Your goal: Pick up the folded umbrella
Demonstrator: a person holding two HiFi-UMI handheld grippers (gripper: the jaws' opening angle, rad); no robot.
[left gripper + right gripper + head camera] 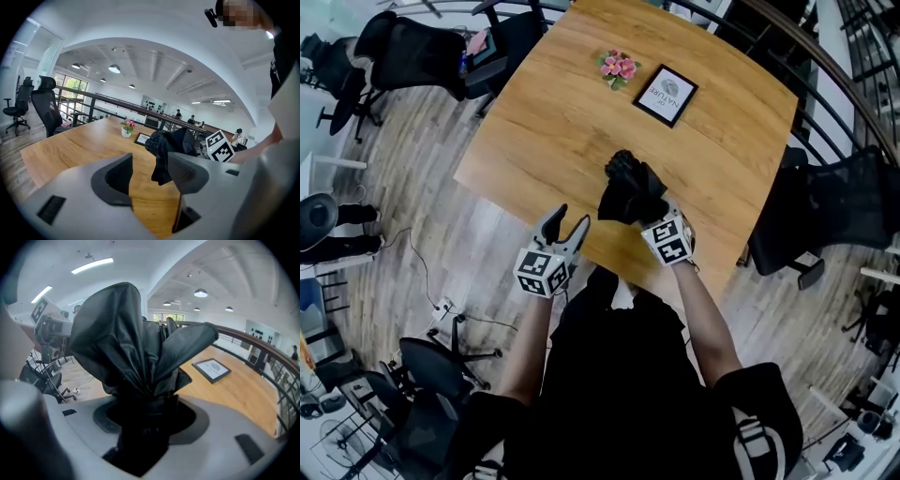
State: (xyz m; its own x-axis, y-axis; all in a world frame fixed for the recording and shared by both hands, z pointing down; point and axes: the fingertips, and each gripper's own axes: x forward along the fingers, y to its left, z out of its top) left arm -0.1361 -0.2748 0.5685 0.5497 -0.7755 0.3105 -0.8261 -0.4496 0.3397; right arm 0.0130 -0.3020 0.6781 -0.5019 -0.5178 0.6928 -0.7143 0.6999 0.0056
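While poised above the near edge of the wooden table (553, 122), clamps the folded umbrella (630, 192), black cloth bunched, between the right gripper's (659, 223) jaws and holds the left gripper (567, 223) just beside it, jaws apart and empty, well apart from the picture frame (666, 95) and pink flowers (619, 66).

Bright, even light fills the room, from round ceiling lamps (114, 69) and far windows (71, 87). The counter (553, 122) shows only a soft sheen, and shadows are faint. Both gripper views bulge and darken to black at the corners. The folded umbrella (126, 348) reads near-black, its lower folds blurred close to the lens.
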